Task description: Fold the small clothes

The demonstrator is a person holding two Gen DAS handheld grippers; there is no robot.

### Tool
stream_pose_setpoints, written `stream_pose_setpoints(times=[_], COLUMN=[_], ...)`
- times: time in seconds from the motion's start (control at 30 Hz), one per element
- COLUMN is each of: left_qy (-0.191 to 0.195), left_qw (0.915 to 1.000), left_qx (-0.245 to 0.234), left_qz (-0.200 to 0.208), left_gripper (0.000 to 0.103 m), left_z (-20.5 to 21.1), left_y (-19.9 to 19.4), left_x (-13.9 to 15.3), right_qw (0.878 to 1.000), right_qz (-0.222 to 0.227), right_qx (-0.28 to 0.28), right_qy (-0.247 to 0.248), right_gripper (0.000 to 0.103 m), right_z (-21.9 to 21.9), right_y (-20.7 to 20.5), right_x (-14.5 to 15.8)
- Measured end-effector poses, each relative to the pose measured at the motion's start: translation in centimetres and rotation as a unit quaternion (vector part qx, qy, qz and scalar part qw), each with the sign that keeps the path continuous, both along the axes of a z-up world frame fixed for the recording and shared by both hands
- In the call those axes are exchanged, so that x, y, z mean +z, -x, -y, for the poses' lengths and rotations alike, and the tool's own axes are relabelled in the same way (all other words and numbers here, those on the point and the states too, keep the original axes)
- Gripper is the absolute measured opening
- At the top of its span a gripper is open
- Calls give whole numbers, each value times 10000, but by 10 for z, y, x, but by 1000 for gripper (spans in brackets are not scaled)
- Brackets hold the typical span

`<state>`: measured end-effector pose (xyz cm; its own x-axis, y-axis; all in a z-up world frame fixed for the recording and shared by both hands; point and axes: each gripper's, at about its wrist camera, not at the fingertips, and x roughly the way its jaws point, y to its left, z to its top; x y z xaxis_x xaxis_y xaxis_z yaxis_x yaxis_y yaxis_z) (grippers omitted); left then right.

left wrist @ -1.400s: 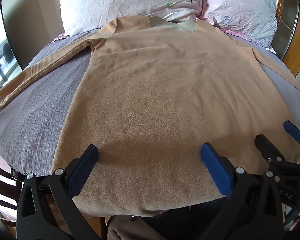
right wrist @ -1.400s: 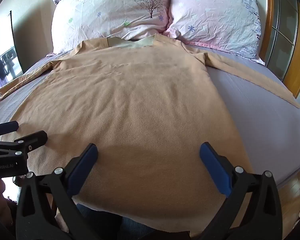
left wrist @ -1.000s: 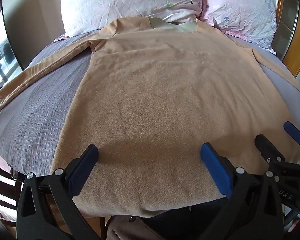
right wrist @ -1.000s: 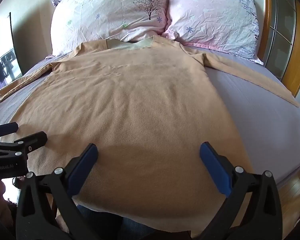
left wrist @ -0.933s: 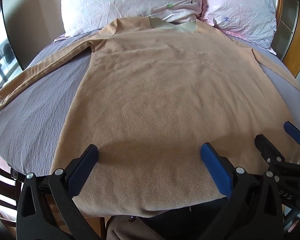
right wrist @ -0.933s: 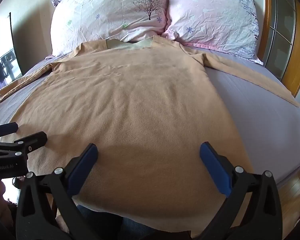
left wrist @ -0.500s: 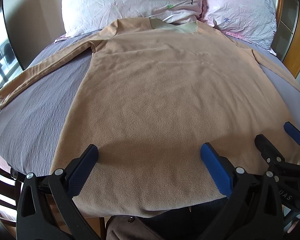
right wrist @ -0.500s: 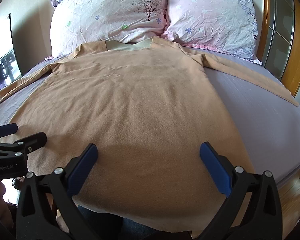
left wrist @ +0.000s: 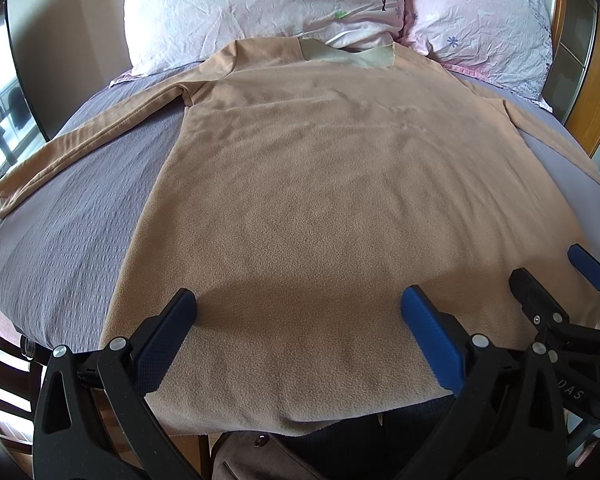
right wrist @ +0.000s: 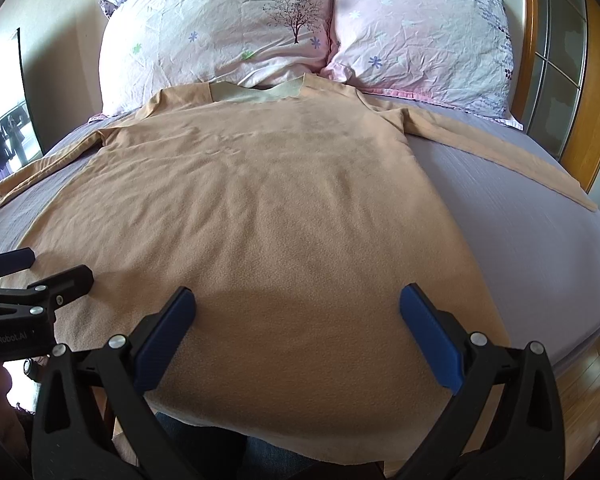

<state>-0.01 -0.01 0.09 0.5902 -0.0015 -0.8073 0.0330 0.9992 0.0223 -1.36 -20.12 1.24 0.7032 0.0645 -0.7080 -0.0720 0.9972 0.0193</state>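
A tan long-sleeved shirt (left wrist: pixel 332 184) lies flat on the bed, collar toward the pillows, both sleeves spread out sideways; it also shows in the right wrist view (right wrist: pixel 268 216). My left gripper (left wrist: pixel 300 320) is open and empty, hovering over the shirt's bottom hem on its left part. My right gripper (right wrist: pixel 298 316) is open and empty over the hem's right part. Each gripper shows in the other's view: the right gripper (left wrist: pixel 556 276) at the right edge, the left gripper (right wrist: pixel 40 268) at the left edge.
The bed has a grey-lilac cover (left wrist: pixel 80 216). Two floral pillows (right wrist: pixel 236 28) (right wrist: pixel 420 32) lie at the head. A wooden headboard (right wrist: pixel 596 92) stands at the right. The bed's near edge runs just below the hem, with dark trousers (left wrist: pixel 380 444) under it.
Almost nothing has changed. Both grippers stay open over the hem; the right wrist view has shifted very slightly.
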Motion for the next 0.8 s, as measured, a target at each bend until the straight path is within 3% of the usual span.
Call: stream_pose_setpoints(times=[0.8], left_qy=[2], left_qw=[10000], left_qx=[3], left_qz=[30], left_gripper=[102], left_z=[0], left_y=[0], left_x=[9], right_qw=[10000], right_qz=[41], right_qx=[-7], right_qy=[-8], right_gripper=[101], right_z=[2], right_y=[0], right_x=[1])
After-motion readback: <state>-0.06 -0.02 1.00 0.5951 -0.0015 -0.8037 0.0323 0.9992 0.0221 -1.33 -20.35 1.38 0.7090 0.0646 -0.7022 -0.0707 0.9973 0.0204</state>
